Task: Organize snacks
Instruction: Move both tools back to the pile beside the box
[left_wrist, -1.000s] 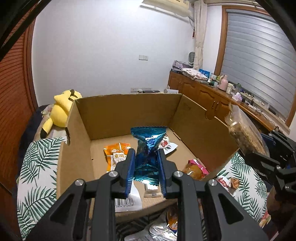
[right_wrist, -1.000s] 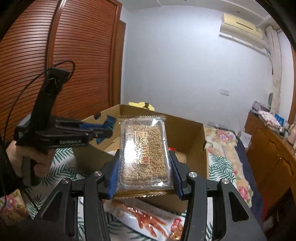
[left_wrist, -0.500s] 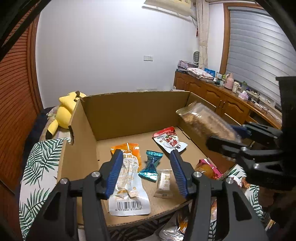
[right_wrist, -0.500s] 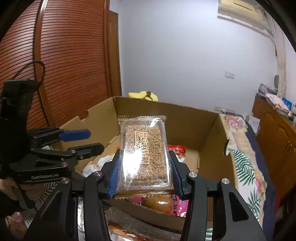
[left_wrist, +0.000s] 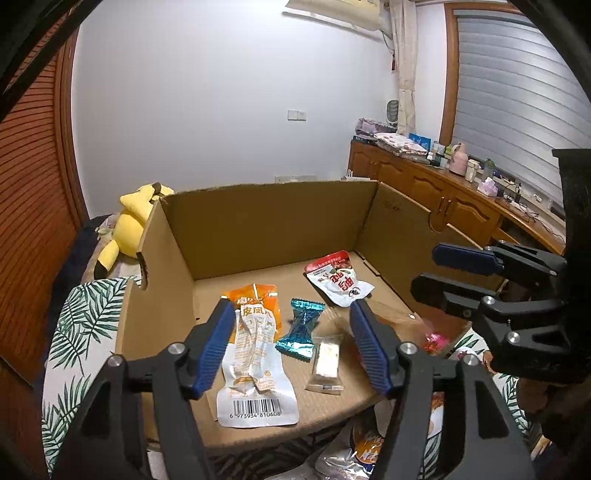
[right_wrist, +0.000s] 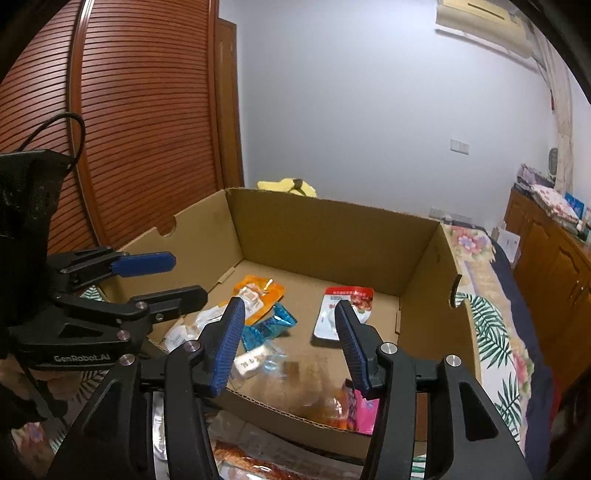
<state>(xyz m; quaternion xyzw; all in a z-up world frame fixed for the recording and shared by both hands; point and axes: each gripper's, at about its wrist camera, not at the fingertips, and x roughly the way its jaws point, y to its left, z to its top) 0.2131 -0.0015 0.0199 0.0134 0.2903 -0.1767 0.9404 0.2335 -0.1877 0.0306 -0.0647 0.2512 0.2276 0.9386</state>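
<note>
Snacks (left_wrist: 255, 350) in cardboard box (left_wrist: 269, 221), seemingly loose

Right tongs (right_wrist: 290, 343) gape empty over the cardboard box (right_wrist: 332, 236) holding scattered snack packets (right_wrist: 258, 295).

Matt brown corrugated cardboard is being shown by the box (left_wrist: 266, 229), its cut edge fluted. Glossy crinkled foil and plastic film are being shown by the blue candy (left_wrist: 301, 328) and the orange packet (left_wrist: 255, 354). Ribbed blue pads (right_wrist: 229, 347) on matt black plastic, with shiny metal screws, are being seen on the grippers.
</note>
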